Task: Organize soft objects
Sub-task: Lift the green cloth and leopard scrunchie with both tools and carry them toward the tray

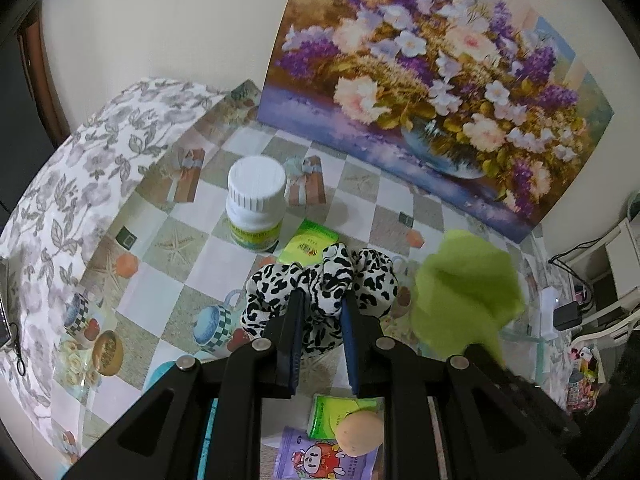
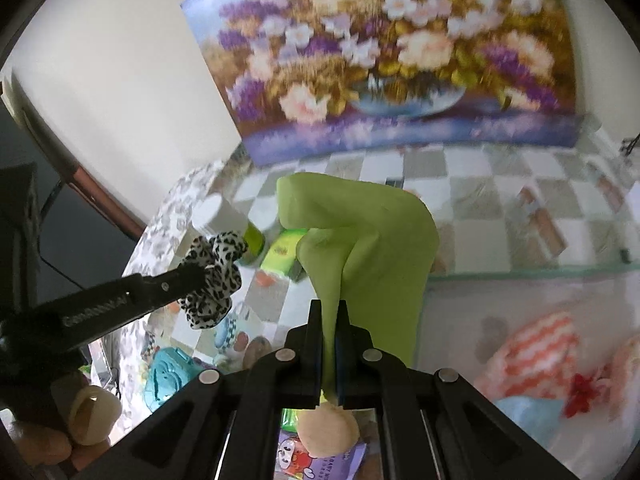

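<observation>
A black-and-white spotted scrunchie (image 1: 320, 288) is pinched in my left gripper (image 1: 322, 300), which is shut on it and holds it above the table. In the right wrist view the same scrunchie (image 2: 214, 276) hangs from the left gripper (image 2: 192, 272) at the left. A lime-green cloth (image 2: 360, 240) hangs up from my right gripper (image 2: 330, 312), which is shut on it; in the left wrist view the green cloth (image 1: 464, 292) is blurred at the right. A peach-coloured soft ball (image 1: 358, 432) lies below on packets.
On the checked tablecloth (image 1: 200, 216) stand a white-capped bottle (image 1: 256, 204), a green packet (image 1: 308, 242) and a purple packet (image 1: 320, 460). A flower painting (image 1: 440, 80) leans on the wall. A striped orange cloth (image 2: 536, 356) and a teal case (image 2: 168, 380) lie lower down.
</observation>
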A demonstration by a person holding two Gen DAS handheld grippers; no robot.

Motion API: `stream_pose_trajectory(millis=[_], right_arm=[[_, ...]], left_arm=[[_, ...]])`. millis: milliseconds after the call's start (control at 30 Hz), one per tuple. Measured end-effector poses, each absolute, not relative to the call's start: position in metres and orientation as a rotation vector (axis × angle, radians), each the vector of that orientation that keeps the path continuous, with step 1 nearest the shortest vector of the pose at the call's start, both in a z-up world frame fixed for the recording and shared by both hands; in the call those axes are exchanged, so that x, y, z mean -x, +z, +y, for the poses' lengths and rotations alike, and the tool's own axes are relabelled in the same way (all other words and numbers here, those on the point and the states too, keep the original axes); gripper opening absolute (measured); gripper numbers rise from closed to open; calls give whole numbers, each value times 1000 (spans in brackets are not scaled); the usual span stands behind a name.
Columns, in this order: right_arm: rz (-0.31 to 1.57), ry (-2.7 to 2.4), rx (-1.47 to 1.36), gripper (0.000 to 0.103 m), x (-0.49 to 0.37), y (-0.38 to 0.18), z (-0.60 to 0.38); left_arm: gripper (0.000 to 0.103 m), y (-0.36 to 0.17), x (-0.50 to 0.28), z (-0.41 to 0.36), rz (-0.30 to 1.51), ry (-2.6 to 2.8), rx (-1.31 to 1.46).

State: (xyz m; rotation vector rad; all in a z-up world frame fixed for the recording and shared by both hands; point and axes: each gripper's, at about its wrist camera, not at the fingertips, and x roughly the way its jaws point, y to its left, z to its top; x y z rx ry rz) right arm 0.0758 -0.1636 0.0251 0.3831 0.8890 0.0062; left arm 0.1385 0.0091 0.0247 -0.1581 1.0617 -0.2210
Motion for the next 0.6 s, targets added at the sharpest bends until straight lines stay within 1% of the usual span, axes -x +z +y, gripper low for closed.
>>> stream_pose_trajectory(millis=[267, 600], right_arm=[[771, -70, -393, 5, -50, 69, -188], [696, -219, -410, 5, -15, 97, -239]], left_arm=[[19, 54, -124, -1, 986, -271, 142], [19, 70, -108, -28, 964, -353, 108]])
